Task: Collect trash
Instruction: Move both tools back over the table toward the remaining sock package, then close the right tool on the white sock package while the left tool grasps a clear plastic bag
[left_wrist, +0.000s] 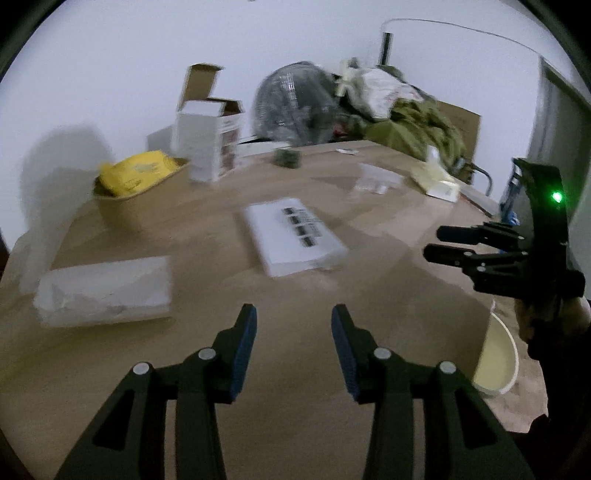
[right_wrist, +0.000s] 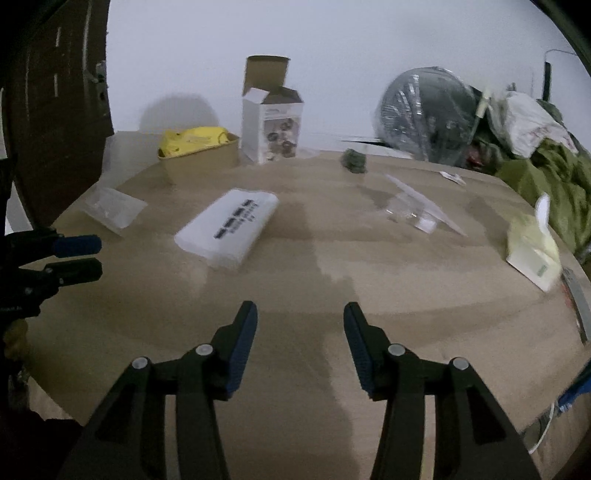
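Litter lies scattered on a brown table: a flat white box with black labels, a white wrapped packet, clear plastic packaging, a dark green crumpled lump and a pale yellow carton. My left gripper hovers over bare table short of the white box, open and empty. The right gripper hangs beside it, also open with nothing between its fingers.
A brown box holding a yellow bag and an open upright white carton stand at the back. A plastic-wrapped fan and piled green cloth fill the back right. A pale bucket sits below the table edge.
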